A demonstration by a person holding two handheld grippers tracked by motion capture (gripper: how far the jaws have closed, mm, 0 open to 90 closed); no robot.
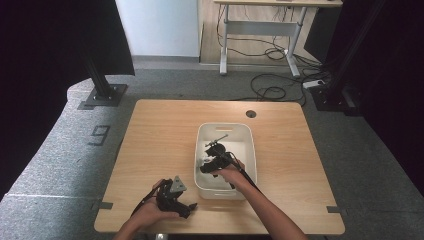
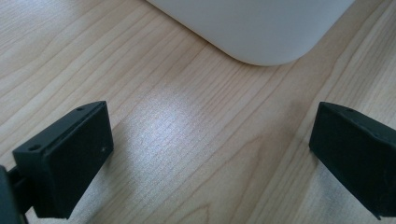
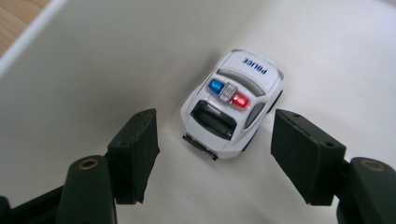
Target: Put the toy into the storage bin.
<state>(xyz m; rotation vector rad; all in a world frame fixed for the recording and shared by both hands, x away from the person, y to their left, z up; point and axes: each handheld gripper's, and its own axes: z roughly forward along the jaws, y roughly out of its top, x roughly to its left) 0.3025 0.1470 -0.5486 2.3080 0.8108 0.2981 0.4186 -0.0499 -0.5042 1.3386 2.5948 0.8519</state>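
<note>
Jaws of my right gripper (image 3: 215, 140) spread around the car (image 3: 233, 105) in the bin (image 1: 247, 137), grasp pending; left gripper (image 2: 210, 154) idles spread over the counter (image 1: 160, 130).

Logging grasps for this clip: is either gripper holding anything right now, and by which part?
Nothing is held. The right gripper is open astride the toy police car in the white bin, not touching it. The left gripper is open over bare table.

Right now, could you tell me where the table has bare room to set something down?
The table is bare left of the white bin, behind it around the cable hole, and to its right. Crowded: inside the bin, where the right tongs straddle a toy police car.
</note>
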